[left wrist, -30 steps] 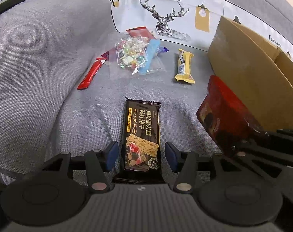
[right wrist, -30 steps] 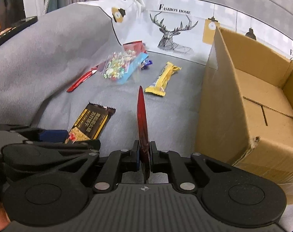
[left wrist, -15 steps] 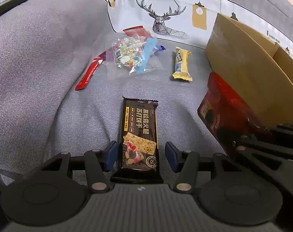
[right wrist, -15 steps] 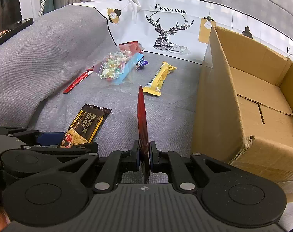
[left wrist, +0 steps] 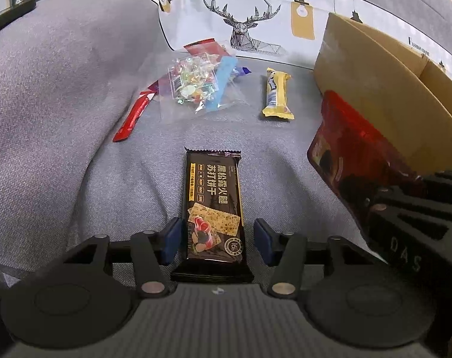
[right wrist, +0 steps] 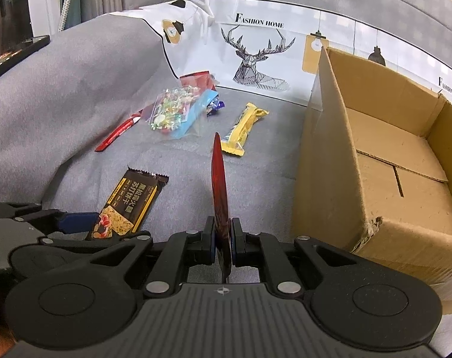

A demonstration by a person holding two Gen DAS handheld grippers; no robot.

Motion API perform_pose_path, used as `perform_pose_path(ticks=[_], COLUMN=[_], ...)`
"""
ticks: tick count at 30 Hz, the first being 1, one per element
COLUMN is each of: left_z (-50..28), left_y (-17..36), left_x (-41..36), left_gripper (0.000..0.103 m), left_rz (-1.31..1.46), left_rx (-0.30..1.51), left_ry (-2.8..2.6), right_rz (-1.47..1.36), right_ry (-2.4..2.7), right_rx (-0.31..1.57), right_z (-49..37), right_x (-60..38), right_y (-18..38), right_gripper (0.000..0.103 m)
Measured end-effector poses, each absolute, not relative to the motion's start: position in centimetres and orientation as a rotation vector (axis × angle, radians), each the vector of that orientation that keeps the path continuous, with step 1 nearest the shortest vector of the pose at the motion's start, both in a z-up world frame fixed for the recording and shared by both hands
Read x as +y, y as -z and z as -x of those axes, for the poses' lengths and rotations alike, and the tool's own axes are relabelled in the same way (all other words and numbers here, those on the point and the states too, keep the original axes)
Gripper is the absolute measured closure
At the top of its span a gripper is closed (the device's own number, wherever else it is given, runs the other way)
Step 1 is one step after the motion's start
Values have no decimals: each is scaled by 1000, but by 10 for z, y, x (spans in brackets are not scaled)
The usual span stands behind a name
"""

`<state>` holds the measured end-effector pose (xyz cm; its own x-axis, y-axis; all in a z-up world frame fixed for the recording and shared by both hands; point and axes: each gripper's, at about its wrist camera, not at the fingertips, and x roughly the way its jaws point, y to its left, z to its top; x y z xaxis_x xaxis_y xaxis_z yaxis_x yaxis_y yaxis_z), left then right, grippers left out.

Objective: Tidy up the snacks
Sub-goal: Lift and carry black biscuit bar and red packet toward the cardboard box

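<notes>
A black cracker packet (left wrist: 214,197) lies flat on the grey sofa seat, its near end between the blue pads of my left gripper (left wrist: 217,238). The jaws are closing. A small gap still shows on each side of the packet, so the pads do not press it. My right gripper (right wrist: 223,238) is shut on a red snack packet (right wrist: 218,179), held upright and seen edge-on, just left of an open cardboard box (right wrist: 324,161). In the left wrist view the red packet (left wrist: 351,149) hangs in front of the box's wall (left wrist: 375,83).
Farther back on the seat lie a yellow bar (left wrist: 276,95), a clear bag of candies (left wrist: 196,83), a red stick pack (left wrist: 133,119) and another red packet (left wrist: 202,47). A deer-print cushion (left wrist: 249,24) stands behind them. The sofa fabric rises at the left.
The left gripper's pads have drawn slightly closer around the black packet. The right gripper and its red packet have stayed where they were.
</notes>
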<state>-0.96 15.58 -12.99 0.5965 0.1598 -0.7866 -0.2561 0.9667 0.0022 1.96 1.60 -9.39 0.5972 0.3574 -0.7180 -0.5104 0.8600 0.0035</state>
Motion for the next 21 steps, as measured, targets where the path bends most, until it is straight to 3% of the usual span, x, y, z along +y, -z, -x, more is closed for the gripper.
perform_pose_path(ticks=[2, 21], left_z=[10, 19], left_y=[130, 114], left_x=[155, 152], left_gripper=[59, 61], left_rz=[109, 112], left_rx=[901, 810], left_ry=[-240, -232], right_rz=[210, 134], right_ry=[-508, -567], right_rx=[775, 633], right_z=[-20, -11], right_x=[16, 0], right_y=[92, 62], right_gripper=[93, 93])
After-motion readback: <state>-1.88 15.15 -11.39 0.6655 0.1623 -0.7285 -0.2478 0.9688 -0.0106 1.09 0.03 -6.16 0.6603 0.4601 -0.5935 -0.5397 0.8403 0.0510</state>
